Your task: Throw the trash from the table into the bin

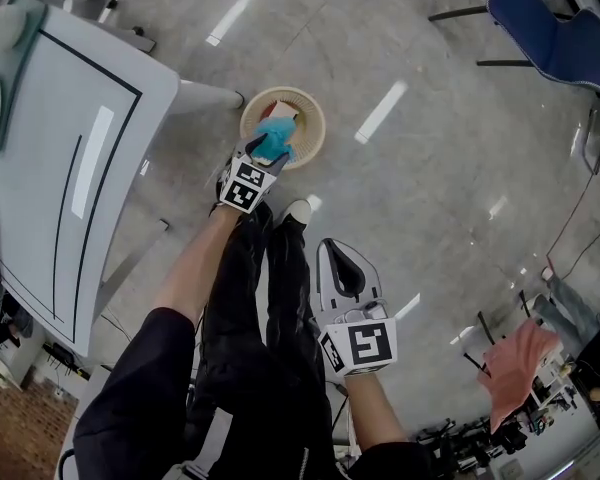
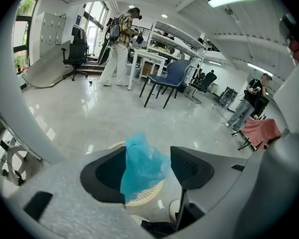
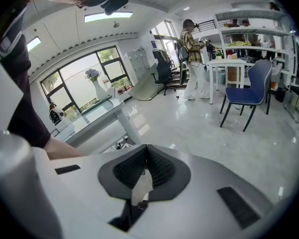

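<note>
A crumpled blue plastic wrapper (image 1: 276, 136) hangs right over the cream wicker bin (image 1: 311, 118) on the floor, which holds some other trash. My left gripper (image 1: 270, 150) points down at the bin, its jaws standing apart. In the left gripper view the wrapper (image 2: 142, 164) lies against the left pad with a gap to the right pad, and the bin's rim (image 2: 145, 197) shows below it. My right gripper (image 1: 345, 270) hovers above the floor near the person's legs; in its own view the right gripper (image 3: 146, 156) is shut with nothing between the pads.
The grey table (image 1: 90, 168) stands at the left, one leg (image 1: 205, 95) close beside the bin. A blue chair (image 1: 550, 28) is at the top right, a pink cloth (image 1: 515, 363) at the lower right. People (image 2: 120, 44) stand far across the room.
</note>
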A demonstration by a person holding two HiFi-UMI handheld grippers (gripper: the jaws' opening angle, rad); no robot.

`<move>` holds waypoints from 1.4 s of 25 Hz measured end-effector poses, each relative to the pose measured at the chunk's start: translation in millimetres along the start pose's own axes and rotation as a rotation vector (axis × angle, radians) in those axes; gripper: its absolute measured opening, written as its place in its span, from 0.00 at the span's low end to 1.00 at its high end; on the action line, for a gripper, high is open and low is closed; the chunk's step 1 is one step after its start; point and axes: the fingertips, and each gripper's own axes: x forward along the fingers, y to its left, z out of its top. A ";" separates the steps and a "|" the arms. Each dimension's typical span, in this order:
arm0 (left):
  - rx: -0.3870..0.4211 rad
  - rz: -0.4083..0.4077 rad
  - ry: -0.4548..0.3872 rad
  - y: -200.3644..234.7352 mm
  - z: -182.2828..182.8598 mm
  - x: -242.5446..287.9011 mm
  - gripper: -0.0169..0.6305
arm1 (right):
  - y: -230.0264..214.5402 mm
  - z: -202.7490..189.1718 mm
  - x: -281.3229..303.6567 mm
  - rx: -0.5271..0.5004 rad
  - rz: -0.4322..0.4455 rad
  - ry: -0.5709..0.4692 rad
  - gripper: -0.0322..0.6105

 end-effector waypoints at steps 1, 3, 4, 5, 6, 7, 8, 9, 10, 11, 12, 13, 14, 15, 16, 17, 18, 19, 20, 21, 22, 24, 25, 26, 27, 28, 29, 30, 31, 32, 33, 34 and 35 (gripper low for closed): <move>0.000 -0.003 0.003 -0.1 -1.3 0.9 0.45 | 1.1 -0.3 0.4 0.003 0.002 0.000 0.06; 0.004 -0.010 0.010 -0.6 -4.1 2.9 0.48 | 2.0 -0.7 0.9 0.004 0.003 0.000 0.06; 0.005 -0.016 0.014 -1.6 -4.9 3.7 0.50 | 1.8 -0.9 1.1 0.004 0.002 0.000 0.06; 0.005 -0.023 0.019 -3.1 -5.7 4.1 0.52 | 1.4 -1.1 1.2 0.006 0.001 0.000 0.06; 0.005 -0.028 0.024 -4.1 -6.7 4.2 0.53 | 1.1 -1.2 1.4 0.007 0.000 0.000 0.06; 0.006 -0.029 0.027 -4.6 -7.7 4.2 0.53 | 0.9 -1.1 1.5 0.008 -0.001 -0.001 0.06; 0.007 -0.029 0.029 -4.7 -8.3 3.7 0.53 | 0.9 -0.8 1.5 0.010 -0.001 -0.003 0.06; 0.008 -0.028 0.029 -4.9 -8.5 2.8 0.54 | 0.9 -0.3 1.2 0.012 -0.003 -0.005 0.06; 0.007 -0.026 0.026 -5.3 -7.9 1.1 0.53 | 1.2 0.4 0.5 0.013 -0.004 -0.007 0.06; 0.006 -0.024 0.022 -6.1 -6.5 -1.4 0.53 | 1.8 1.3 -0.4 0.012 -0.003 -0.009 0.06; 0.002 -0.023 0.018 -7.0 -5.0 -4.3 0.54 | 2.7 2.1 -1.3 0.012 -0.002 -0.012 0.06; -0.001 -0.021 0.013 -7.6 -3.9 -7.2 0.53 | 3.8 3.0 -2.2 0.011 -0.001 -0.015 0.06; -0.003 -0.018 0.006 -7.8 -2.8 -9.8 0.54 | 5.3 4.2 -3.0 0.008 0.001 -0.019 0.06; -0.003 -0.014 -0.006 -7.7 -0.8 -12.2 0.53 | 6.8 5.8 -3.8 0.005 0.003 -0.024 0.06; -0.003 -0.010 -0.024 -7.6 2.6 -14.9 0.53 | 8.4 7.7 -4.7 0.003 0.004 -0.030 0.06; -0.002 -0.006 -0.046 -8.3 7.9 -18.9 0.53 | 10.1 9.9 -5.8 0.002 0.005 -0.035 0.06; -0.002 -0.004 -0.068 -9.7 14.4 -24.3 0.53 | 12.5 12.3 -7.1 -0.001 0.007 -0.040 0.06; -0.003 -0.002 -0.088 -11.5 21.3 -30.9 0.53 | 15.3 15.0 -8.6 -0.005 0.012 -0.044 0.06; -0.002 0.002 -0.105 -13.1 28.1 -37.9 0.53 | 17.8 18.0 -10.1 -0.008 0.016 -0.049 0.06; -0.002 0.006 -0.121 -14.3 35.5 -44.8 0.51 | 19.4 21.2 -11.6 -0.008 0.016 -0.055 0.06; -0.004 0.008 -0.140 -15.2 44.1 -52.0 0.46 | 20.3 24.8 -13.1 -0.007 0.015 -0.063 0.06; -0.013 0.011 -0.192 -16.3 64.7 -68.3 0.30 | 22.2 33.7 -15.6 -0.009 0.016 -0.081 0.06; -0.017 0.014 -0.221 -16.5 75.5 -77.8 0.24 | 23.9 38.6 -17.2 -0.013 0.018 -0.089 0.06; -0.020 0.019 -0.251 -16.7 85.7 -88.0 0.16 | 26.3 43.5 -19.3 -0.018 0.021 -0.096 0.06; -0.023 0.023 -0.278 -17.1 94.8 -98.2 0.06 | 29.1 48.3 -21.8 -0.023 0.024 -0.104 0.06; -0.024 0.027 -0.299 -18.0 102.4 -107.8 0.04 | 32.2 52.9 -24.8 -0.028 0.026 -0.111 0.06; -0.023 0.029 -0.314 -19.5 108.8 -116.7 0.04 | 35.5 57.4 -27.9 -0.033 0.029 -0.119 0.06; -0.020 0.030 -0.325 -21.5 114.4 -125.1 0.04 | 38.7 61.9 -31.1 -0.038 0.031 -0.126 0.06; -0.016 0.030 -0.332 -23.9 119.5 -133.4 0.03 | 42.1 66.4 -34.1 -0.043 0.034 -0.134 0.06; -0.012 0.029 -0.338 -26.6 124.1 -141.4 0.03 | 45.5 70.7 -37.2 -0.048 0.038 -0.141 0.06; -0.008 0.028 -0.342 -29.8 128.0 -149.2 0.03 | 48.7 74.8 -40.5 -0.053 0.042 -0.147 0.06; -0.006 0.028 -0.345 -33.5 131.7 -156.4 0.03 | 51.3 79.1 -44.1 -0.062 0.047 -0.153 0.06; -0.004 0.026 -0.349 -37.7 135.5 -163.3 0.03 | 53.5 83.6 -47.9 -0.073 0.052 -0.158 0.06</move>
